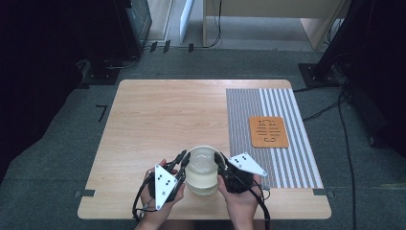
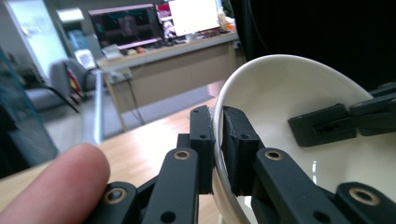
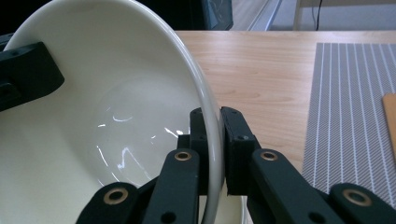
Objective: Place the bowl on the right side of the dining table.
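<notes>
- The white bowl (image 1: 203, 167) is sitting at the near middle of the wooden table (image 1: 158, 120), squarely between the two hands, and both are working it at once.
- The left gripper (image 1: 182, 156) is pinching the bowl's left rim: in the left gripper view (image 2: 218, 135) one jaw is pressing the outside wall and the other the inside, clamped tight on the thin edge.
- The right gripper (image 1: 220, 159) is doing the same on the opposite rim; its own view (image 3: 215, 135) is showing the rim (image 3: 205, 102) wedged between the pads, jaws all but closed on it.
- So the bowl is lying directly between the claws, gripped at two facing points, neither hand nearer than the other.
- A second rim is peeking out beneath in the right gripper view, so it is looking like a stack of bowls, with the top one tilted.
- The bowl itself is looking empty, only glossy reflections inside.
- Away to the right, the striped placemat (image 1: 287, 158) is carrying a wooden trivet (image 1: 268, 132), well apart from the bowl; that is looking like the likely landing spot, calling for a level carry to the right and away from the person.
</notes>
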A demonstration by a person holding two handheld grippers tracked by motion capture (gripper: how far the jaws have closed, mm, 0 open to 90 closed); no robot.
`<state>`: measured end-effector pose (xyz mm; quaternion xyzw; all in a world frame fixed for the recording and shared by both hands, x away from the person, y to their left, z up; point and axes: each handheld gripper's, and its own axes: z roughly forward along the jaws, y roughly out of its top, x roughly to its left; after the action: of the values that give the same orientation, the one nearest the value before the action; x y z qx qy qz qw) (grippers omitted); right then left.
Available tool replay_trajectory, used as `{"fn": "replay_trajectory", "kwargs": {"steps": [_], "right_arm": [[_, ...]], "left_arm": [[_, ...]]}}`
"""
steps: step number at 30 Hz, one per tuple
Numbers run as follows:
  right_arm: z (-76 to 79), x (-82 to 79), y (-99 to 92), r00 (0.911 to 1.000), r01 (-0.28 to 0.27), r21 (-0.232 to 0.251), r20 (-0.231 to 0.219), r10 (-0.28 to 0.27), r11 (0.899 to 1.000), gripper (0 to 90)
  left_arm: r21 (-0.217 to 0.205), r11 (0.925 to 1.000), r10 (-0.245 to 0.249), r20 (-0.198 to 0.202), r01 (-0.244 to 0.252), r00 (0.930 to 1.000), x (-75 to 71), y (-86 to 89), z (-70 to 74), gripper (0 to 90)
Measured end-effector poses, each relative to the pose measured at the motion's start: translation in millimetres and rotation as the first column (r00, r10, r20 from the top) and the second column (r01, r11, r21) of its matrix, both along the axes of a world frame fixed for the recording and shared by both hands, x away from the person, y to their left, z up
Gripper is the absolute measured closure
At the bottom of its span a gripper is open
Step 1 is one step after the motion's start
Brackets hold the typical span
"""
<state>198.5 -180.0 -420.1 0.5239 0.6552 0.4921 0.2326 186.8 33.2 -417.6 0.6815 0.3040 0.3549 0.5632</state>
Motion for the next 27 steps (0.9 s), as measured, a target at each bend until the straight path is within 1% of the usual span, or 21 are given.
{"fn": "replay_trajectory", "kwargs": {"steps": [1,2,3,5,7,9,10,11,12,13,14,15,17,20,22,24,26,27], "right_arm": [[0.0,-0.7,-0.1,0.9999,0.002,-0.004,0.011,-0.002,1.0,85.2],[0.1,-0.9,-0.3,0.9999,0.003,-0.005,0.017,-0.003,1.0,85.2],[0.5,-1.2,-0.7,0.9997,0.005,-0.007,0.026,-0.005,1.0,85.2],[1.6,-1.5,-1.1,0.9992,0.011,-0.015,0.039,-0.01,1.0,85.2],[3.4,-2.1,-1.8,0.9985,0.012,-0.03,0.054,-0.011,0.999,85.1],[5.0,-2.8,-2.6,0.9976,0.014,-0.044,0.069,-0.011,0.999,85.1],[5.8,-3.3,-3.0,0.9971,0.015,-0.049,0.076,-0.011,0.999,85.1],[6.3,-3.7,-3.1,0.9966,0.015,-0.049,0.082,-0.011,0.999,85.1],[7.1,-4.0,-3.6,0.996,0.013,-0.052,0.089,-0.009,0.999,85.1],[8.6,-4.4,-3.5,0.9951,0.017,-0.068,0.099,-0.01,0.998,85.1],[8.6,-4.4,-3.5,0.9951,0.017,-0.068,0.099,-0.01,0.998,85.1],[8.9,-4.5,-3.4,0.9946,0.019,-0.075,0.103,-0.011,0.997,85.1],[9.3,-4.2,-3.7,0.9938,0.024,-0.087,0.11,-0.015,0.996,85.1],[9.7,-3.5,-4.8,0.9931,0.028,-0.09,0.116,-0.017,0.996,85.1],[10.3,-3.3,-5.3,0.9923,0.029,-0.093,0.122,-0.018,0.995,85.1],[10.9,-2.9,-5.3,0.9921,0.029,-0.096,0.125,-0.017,0.995,85.1],[11.6,-2.6,-5.0,0.9915,0.031,-0.099,0.129,-0.018,0.995,85.1],[11.9,-2.7,-4.9,0.9912,0.032,-0.098,0.131,-0.018,0.995,85.1]], "left_arm": [[-0.009,0.9999,-0.011,-0.02,0.011,0.9997,0.7,1.2,1.1,80.7],[-0.019,0.9995,-0.027,-0.053,0.026,0.9982,1.7,2.8,2.8,77.3],[-0.021,0.9993,-0.031,-0.071,0.03,0.997,1.9,3.6,3.9,70.9],[-0.019,0.9994,-0.029,-0.092,0.028,0.9953,1.6,4.0,5.2,59.2],[-0.01,0.999,-0.045,-0.118,0.044,0.992,1.5,3.8,6.8,41.9],[0.015,0.9981,-0.057,-0.162,0.06,0.9851,2.4,2.3,7.2,22.8],[0.021,0.9974,-0.064,-0.177,0.068,0.9822,2.6,2.1,6.9,15.2],[0.026,0.9969,-0.068,-0.189,0.074,0.9797,2.4,2.5,6.3,11.9],[0.023,0.9964,-0.075,-0.195,0.081,0.9779,1.9,3.8,5.6,10.0],[0.017,0.9959,-0.084,-0.207,0.089,0.9747,1.7,5.8,5.2,5.9],[0.015,0.9956,-0.088,-0.215,0.093,0.9726,1.8,7.1,5.1,5.9],[0.007,0.9953,-0.093,-0.226,0.097,0.9698,2.0,9.8,5.5,2.3],[-0.008,0.9949,-0.099,-0.233,0.1,0.9675,1.4,14.6,6.3,1.6],[-0.018,0.9964,-0.085,-0.234,0.083,0.9685,0.1,23.8,7.7,1.6],[-0.018,0.9977,-0.068,-0.237,0.066,0.9691,-0.3,29.1,7.6,1.6],[-0.017,0.9983,-0.059,-0.245,0.056,0.9676,0.3,33.6,6.9,1.6],[-0.01,0.9994,-0.035,-0.25,0.034,0.9676,0.8,39.3,5.1,1.6],[-0.008,0.9996,-0.028,-0.256,0.027,0.9662,1.2,42.1,4.1,1.6]]}}
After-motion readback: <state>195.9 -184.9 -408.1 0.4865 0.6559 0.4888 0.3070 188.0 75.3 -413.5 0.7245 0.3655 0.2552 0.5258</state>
